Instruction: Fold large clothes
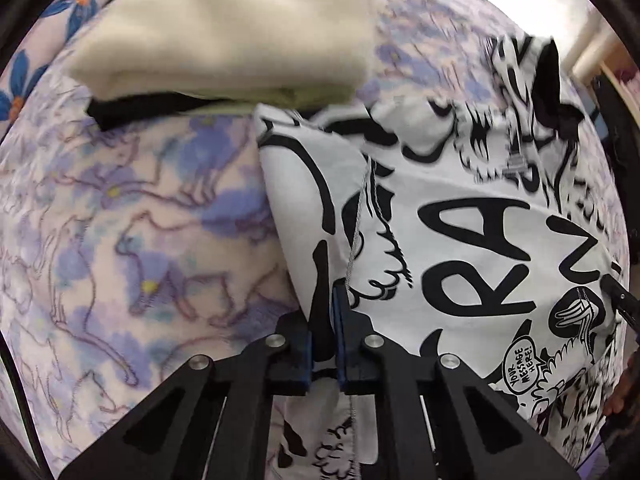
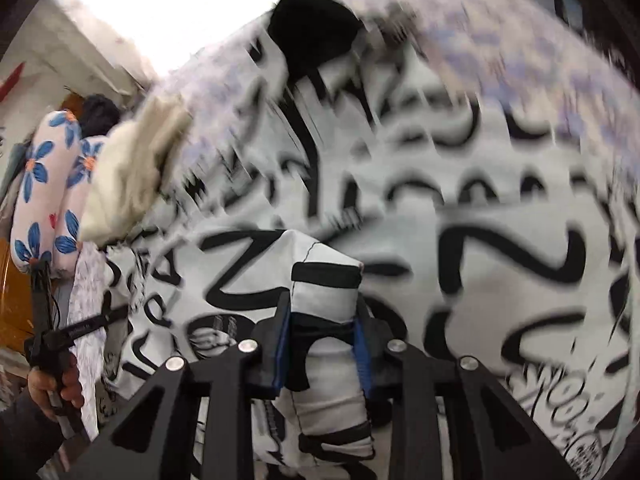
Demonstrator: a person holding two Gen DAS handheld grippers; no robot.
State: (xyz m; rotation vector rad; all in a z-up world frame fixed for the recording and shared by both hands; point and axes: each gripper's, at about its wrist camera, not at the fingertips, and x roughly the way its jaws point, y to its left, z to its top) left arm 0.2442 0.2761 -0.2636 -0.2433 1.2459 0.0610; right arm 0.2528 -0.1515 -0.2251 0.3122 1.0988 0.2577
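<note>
Two grips are on the garment (image 1: 460, 216), one at each end of the same edge, which reads as the set-up for lifting that edge and carrying it over in a fold. Your left gripper (image 1: 325, 304) has its jaws pressed almost together, pinching a thin fold of the white cloth near the garment's left side; a fine silver thread (image 1: 358, 216) runs down the fabric and passes between the pads. Your right gripper (image 2: 322, 312) holds a thicker bunch, a stitched corner or hem of the same cloth, so its jaws stand wider apart but the blue pads (image 2: 280, 344) press on the fabric from both sides. Holding both ends this way should keep the edge straight as it travels, rather than letting the middle sag.

The garment lies spread on the bed (image 1: 132, 220), on a pale blanket printed with purple and blue flowers. It is white with heavy black lettering and cartoon drawings, a speech bubble among them, and a black patch (image 1: 550, 80) shows at its far end, perhaps a collar or lining. It looks soft and limp. Beyond it sits a folded cream cloth (image 1: 224, 32) resting over something black, and a flowered pillow (image 2: 44, 196) lies at the bed's edge.
</note>
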